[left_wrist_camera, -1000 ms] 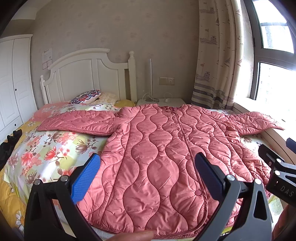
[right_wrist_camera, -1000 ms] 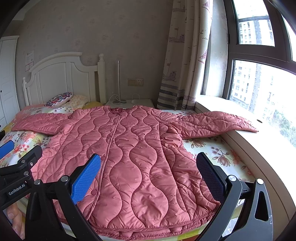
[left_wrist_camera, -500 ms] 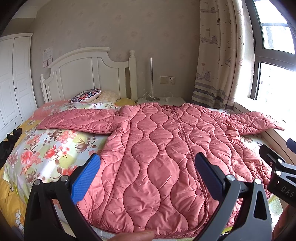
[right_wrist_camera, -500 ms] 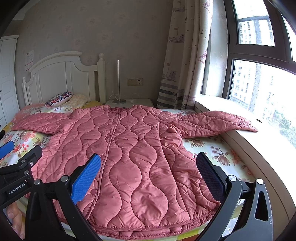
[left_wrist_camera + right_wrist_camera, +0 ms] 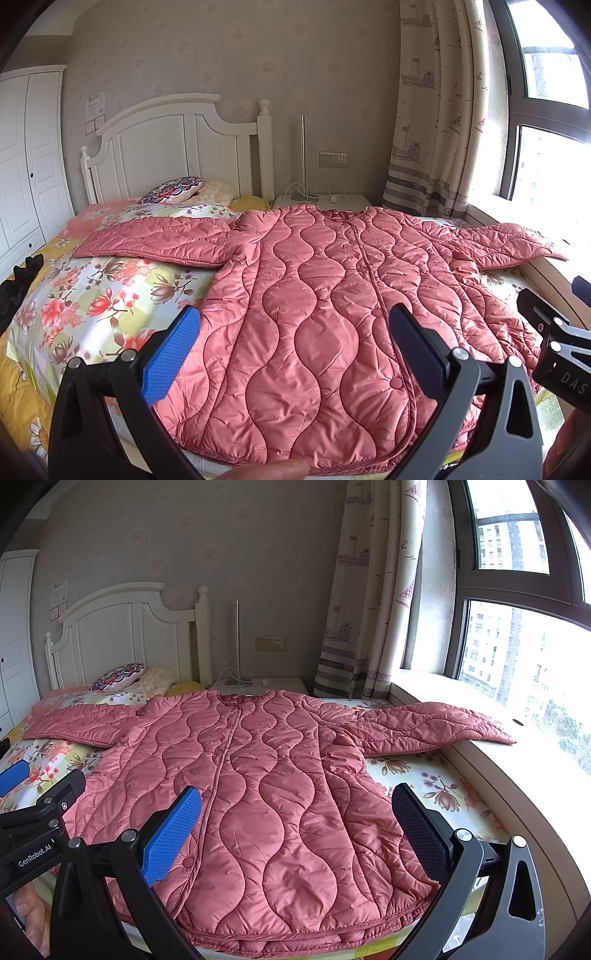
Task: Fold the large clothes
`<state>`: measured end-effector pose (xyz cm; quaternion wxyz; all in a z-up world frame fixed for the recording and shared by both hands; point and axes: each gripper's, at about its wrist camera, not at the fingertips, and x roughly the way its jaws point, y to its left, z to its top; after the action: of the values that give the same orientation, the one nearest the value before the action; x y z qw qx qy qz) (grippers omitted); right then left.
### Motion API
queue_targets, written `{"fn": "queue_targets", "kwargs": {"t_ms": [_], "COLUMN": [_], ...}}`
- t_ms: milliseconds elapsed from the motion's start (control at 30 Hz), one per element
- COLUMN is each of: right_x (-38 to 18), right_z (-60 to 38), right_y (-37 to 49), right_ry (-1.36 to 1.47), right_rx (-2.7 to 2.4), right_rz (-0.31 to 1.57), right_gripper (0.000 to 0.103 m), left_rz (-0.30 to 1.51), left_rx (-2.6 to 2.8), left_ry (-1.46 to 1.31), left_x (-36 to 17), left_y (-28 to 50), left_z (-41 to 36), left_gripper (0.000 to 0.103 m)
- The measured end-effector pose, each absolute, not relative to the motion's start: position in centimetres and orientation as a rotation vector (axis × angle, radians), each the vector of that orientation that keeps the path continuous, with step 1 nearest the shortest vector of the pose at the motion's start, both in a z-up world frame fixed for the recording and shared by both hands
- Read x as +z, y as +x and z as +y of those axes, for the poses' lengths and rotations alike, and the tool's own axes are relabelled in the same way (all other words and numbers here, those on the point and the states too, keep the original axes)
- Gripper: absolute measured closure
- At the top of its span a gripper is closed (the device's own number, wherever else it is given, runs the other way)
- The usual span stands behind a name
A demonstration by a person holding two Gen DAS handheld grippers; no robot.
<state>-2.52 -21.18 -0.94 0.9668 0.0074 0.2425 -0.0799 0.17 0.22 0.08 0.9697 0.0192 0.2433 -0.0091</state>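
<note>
Left wrist view shows the left gripper (image 5: pixel 291 347) with fingers apart above the near hem of the pink quilted coat (image 5: pixel 314 295). The right gripper (image 5: pixel 295 827) is also apart, holding nothing. The coat lies flat on the floral bed (image 5: pixel 96 295), and farther away its right sleeve (image 5: pixel 436 727) reaches the windowsill (image 5: pixel 546 775). The fabric looks slippery, so I think a thin pinch may slide off.

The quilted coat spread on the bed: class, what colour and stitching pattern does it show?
The quilted coat is salmon pink with wavy stitched lines, clearest in the right wrist view.
</note>
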Motion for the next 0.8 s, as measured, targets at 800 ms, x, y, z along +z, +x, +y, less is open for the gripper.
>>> {"fn": "queue_targets", "kwargs": {"t_ms": [800], "right_x": [-3.6], "right_z": [-22.7], "right_y": [0.2], "right_ry": [0.036], "right_rx": [-0.174], "right_rz": [0.576], "right_gripper": [0.004], "left_rz": [0.574], "left_rx": [-0.023], "left_ry": [0.09], "left_x": [-3.5], "left_y": [3.5], "left_z": [-0.3], "left_gripper": [0.002]}}
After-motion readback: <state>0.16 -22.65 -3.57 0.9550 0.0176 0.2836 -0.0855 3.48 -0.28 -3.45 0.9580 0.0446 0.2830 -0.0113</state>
